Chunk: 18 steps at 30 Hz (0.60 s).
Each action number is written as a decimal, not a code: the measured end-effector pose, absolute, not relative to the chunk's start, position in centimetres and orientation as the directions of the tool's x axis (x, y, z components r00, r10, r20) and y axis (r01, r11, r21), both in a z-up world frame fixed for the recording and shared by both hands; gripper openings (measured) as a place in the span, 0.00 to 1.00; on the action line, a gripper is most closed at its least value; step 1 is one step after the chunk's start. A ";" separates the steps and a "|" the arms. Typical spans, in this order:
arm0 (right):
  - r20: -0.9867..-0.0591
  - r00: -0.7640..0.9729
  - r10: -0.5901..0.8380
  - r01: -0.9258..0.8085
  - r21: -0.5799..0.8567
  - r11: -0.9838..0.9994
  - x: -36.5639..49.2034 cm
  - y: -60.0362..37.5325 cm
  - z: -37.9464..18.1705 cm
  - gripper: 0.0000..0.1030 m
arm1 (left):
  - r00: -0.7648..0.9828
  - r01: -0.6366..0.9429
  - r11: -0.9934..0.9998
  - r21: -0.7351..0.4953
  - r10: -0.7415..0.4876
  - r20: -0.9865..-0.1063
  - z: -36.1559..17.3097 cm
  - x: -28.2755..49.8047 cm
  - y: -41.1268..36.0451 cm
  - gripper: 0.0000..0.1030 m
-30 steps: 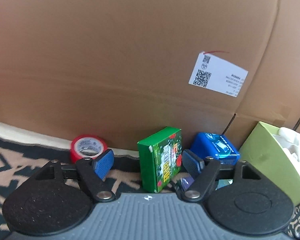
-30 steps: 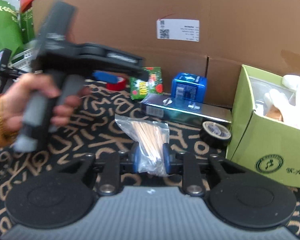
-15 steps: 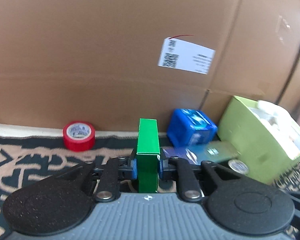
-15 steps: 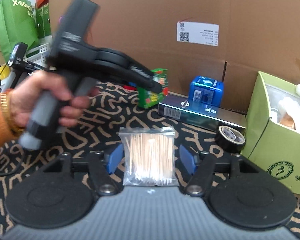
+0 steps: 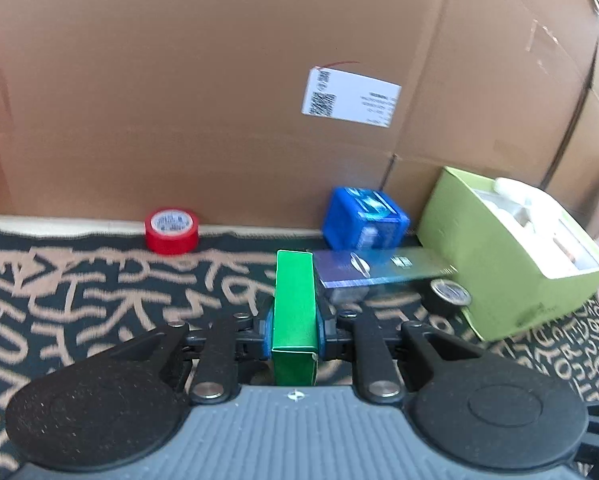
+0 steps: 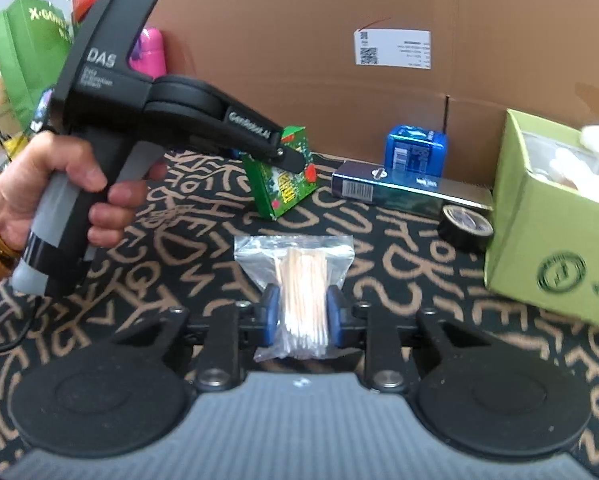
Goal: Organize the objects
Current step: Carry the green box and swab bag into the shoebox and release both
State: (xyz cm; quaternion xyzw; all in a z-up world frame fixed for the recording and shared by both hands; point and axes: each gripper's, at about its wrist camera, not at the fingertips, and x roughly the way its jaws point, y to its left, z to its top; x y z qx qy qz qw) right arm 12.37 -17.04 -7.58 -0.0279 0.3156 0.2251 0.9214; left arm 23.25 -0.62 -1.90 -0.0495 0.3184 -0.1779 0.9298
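Note:
My left gripper [image 5: 293, 330] is shut on a green box [image 5: 293, 300], held upright and narrow side up between the blue pads. The right wrist view shows the same left gripper [image 6: 289, 158], held by a person's hand [image 6: 59, 184], with the green box [image 6: 281, 196] tilted just above the patterned mat. My right gripper [image 6: 301, 314] is shut on a clear bag of thin wooden sticks [image 6: 299, 264], which is pinched at its lower half while its top lies on the mat.
A red tape roll [image 5: 171, 230] and a blue box [image 5: 365, 220] sit against the cardboard wall [image 5: 219, 100]. A long dark box [image 5: 379, 270] and a black tape roll [image 5: 447, 294] lie beside an open light-green carton [image 5: 511, 256] at right.
My left gripper closed on the green box and drew it away from the cardboard wall. My right gripper opened around the bag of sticks, then closed on it again.

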 end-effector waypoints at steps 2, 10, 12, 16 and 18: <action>-0.573 0.713 0.404 -0.424 0.106 0.900 11.0 -17.8 -7.1 0.24 | 0.725 0.311 0.927 -0.208 -0.373 -0.579 -1.5 22.2 -0.9 0.18; -0.450 0.819 0.355 -0.351 0.095 0.931 6.9 -22.2 -2.9 0.24 | 0.709 0.434 0.866 -0.248 -0.498 -0.498 3.1 18.4 -4.3 0.18; -0.414 0.849 0.329 -0.325 0.083 0.942 6.4 -23.6 -1.7 0.24 | 0.702 0.476 0.842 -0.254 -0.538 -0.467 4.5 17.7 -5.8 0.18; -0.350 0.898 0.265 -0.261 0.058 0.963 5.5 -26.6 0.4 0.24 | 0.680 0.548 0.798 -0.250 -0.599 -0.423 6.6 16.8 -9.5 0.18; -0.327 0.917 0.227 -0.225 0.044 0.973 5.4 -28.2 1.2 0.24 | 0.669 0.575 0.781 -0.243 -0.620 -0.410 7.4 16.7 -11.5 0.18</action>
